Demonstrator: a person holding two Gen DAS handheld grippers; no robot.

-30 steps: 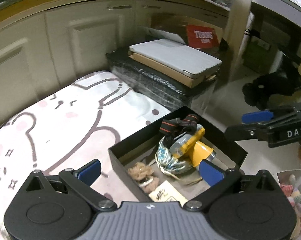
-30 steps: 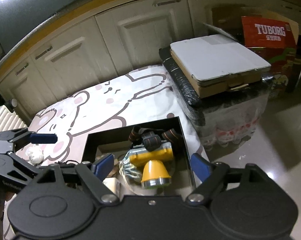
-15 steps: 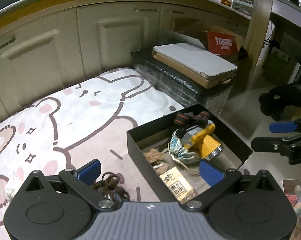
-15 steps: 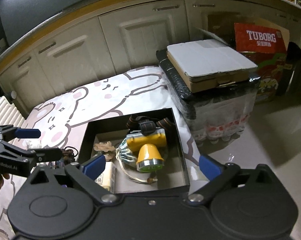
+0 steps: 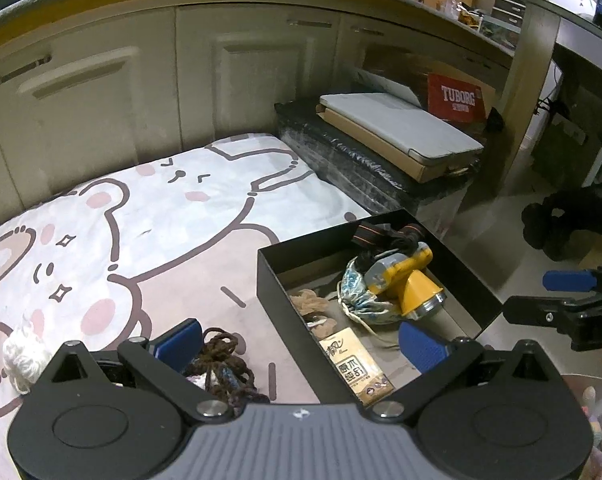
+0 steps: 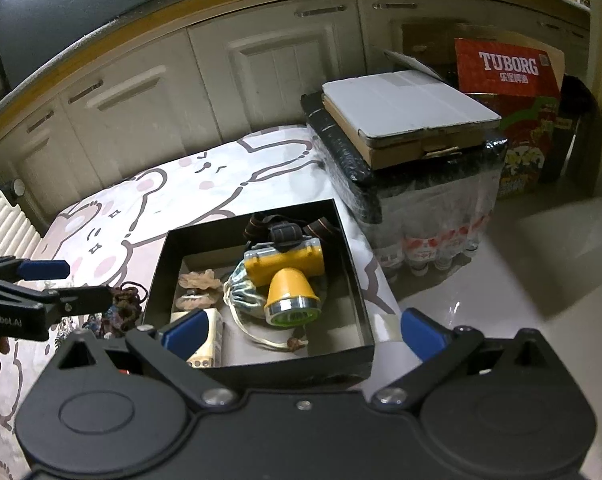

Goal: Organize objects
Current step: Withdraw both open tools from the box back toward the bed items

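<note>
left wrist view: pale cabinet doors [image 5: 141, 92] across the top; a bear-print cloth [image 5: 149, 232] covers the surface below. black box [image 5: 377, 276] sits right of centre on the cloth. inside it the yellow headlamp [image 5: 405, 276] lies with its long axis slanting, lens toward lower right, straps toward the box's far wall. a printed packet [image 5: 355, 364] lies lengthwise at the box's near end. dark cord bundle [image 5: 221, 356] on the cloth, lower centre, just beside the left pad. left gripper [image 5: 301, 348] jaws spread wide, holding nothing.

right wrist view: same cabinets; flat carton [image 6: 409, 112] on a wrapped stack, upper right. headlamp [image 6: 289, 276] lens points toward the camera. right gripper [image 6: 301, 332] jaws released, empty, over the box's near wall.
</note>
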